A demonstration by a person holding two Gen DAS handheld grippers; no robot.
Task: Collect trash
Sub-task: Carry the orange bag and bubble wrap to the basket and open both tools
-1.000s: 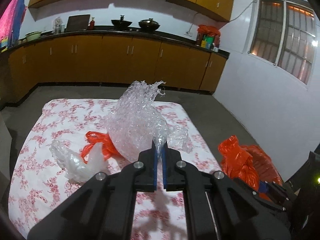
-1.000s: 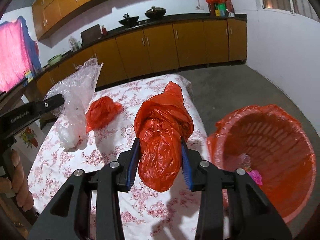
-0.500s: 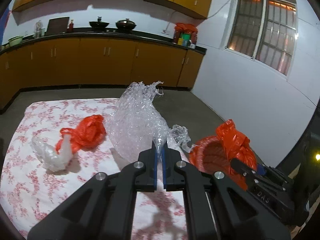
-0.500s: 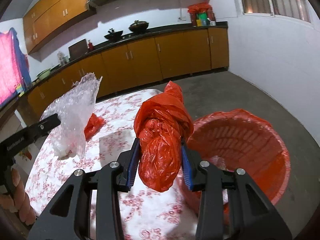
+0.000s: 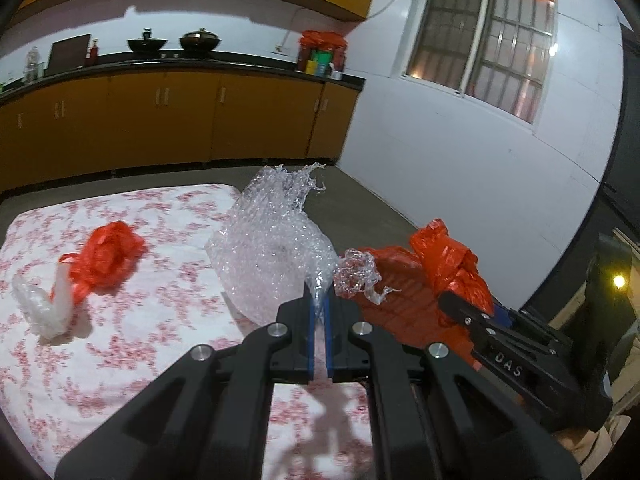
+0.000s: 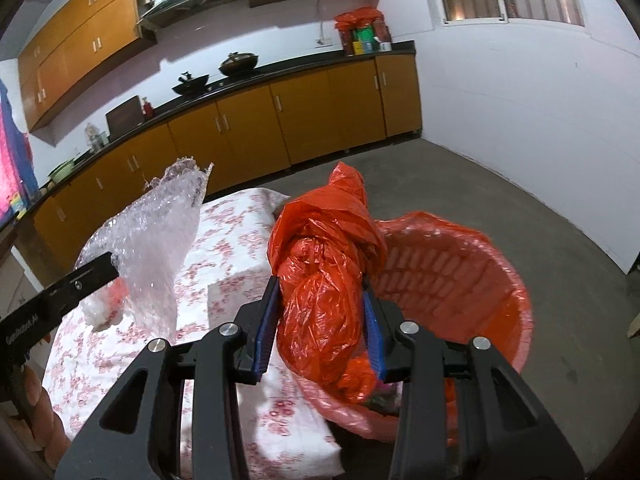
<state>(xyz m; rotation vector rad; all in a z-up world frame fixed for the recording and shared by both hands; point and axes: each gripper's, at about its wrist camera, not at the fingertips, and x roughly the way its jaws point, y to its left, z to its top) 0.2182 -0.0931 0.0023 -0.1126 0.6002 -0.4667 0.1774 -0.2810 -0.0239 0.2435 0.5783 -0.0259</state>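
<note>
since both bits are feather-light and squashy, pinching anywhere works: left gripper (image 5: 319,328) clamps the clear bubble wrap sheet (image 5: 272,256) above the table, right gripper (image 6: 320,328) squeezes the crumpled orange plastic bag (image 6: 326,280) over the red basket (image 6: 480,264).

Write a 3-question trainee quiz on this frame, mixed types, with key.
1. True or false: the right gripper is empty.
2. What does the left gripper hold? A) bubble wrap B) paper C) a bottle
3. Fill in: on the floral tablecloth, a red bag lies beside a ____ plastic wad.

Key: 1. False, its jaws clamp an orange bag at the red basket. 2. A, bubble wrap. 3. Clear.
</note>
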